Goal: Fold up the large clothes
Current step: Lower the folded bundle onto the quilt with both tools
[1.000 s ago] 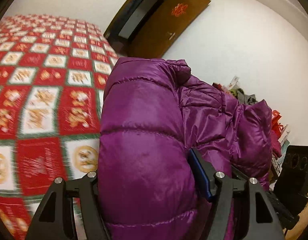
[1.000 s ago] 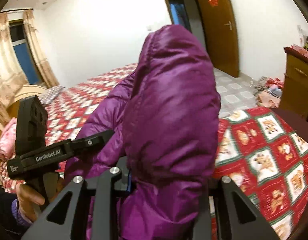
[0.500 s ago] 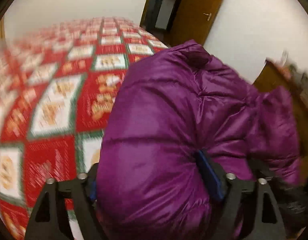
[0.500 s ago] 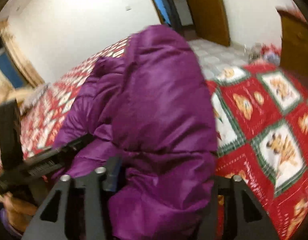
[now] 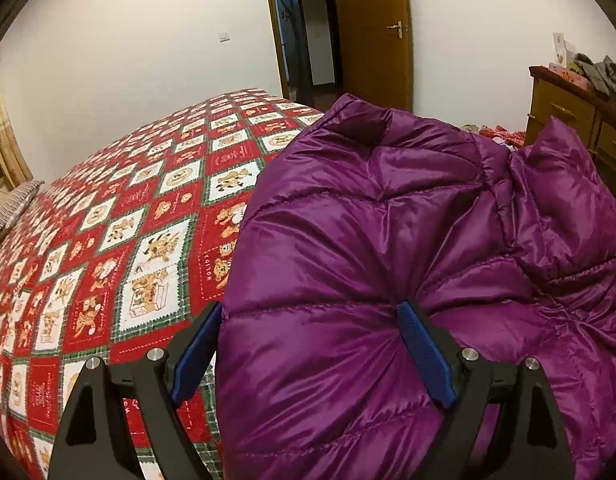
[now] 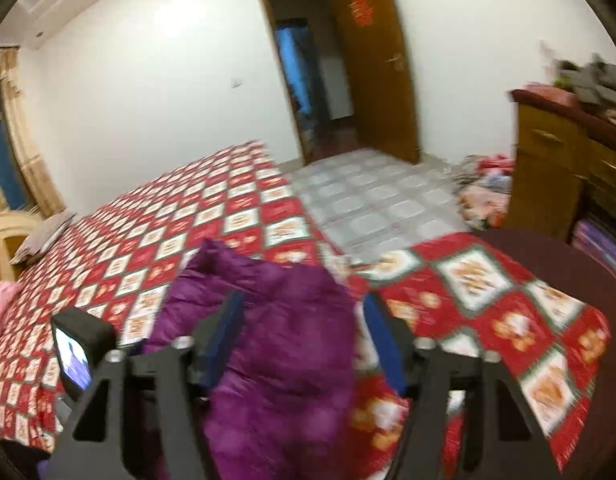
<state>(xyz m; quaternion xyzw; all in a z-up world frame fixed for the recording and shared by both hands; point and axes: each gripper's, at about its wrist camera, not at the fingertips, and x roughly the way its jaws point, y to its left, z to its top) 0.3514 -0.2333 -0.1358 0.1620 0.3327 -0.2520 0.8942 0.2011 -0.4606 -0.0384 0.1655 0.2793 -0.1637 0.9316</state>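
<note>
A purple down jacket (image 5: 388, 260) lies bunched on the red patterned bed cover (image 5: 127, 220). My left gripper (image 5: 312, 344) has its blue pads wide apart around a thick puffy fold of the jacket, and the fabric bulges between them. In the right wrist view the jacket (image 6: 275, 352) lies low on the bed cover (image 6: 488, 300). My right gripper (image 6: 301, 340) stands open over it with the jaws clear of the fabric. The left gripper's body and screen (image 6: 81, 348) show at the left.
A wooden dresser (image 6: 548, 168) piled with clothes stands at the right. An open wooden door (image 6: 372, 72) is at the back. Clothes lie on the tiled floor (image 6: 380, 200). A pillow (image 5: 11, 208) and the headboard are at the far left.
The jacket has come down from being held up high and now lies on the bed. My right gripper has opened and let go of it. Both views have swung level.
</note>
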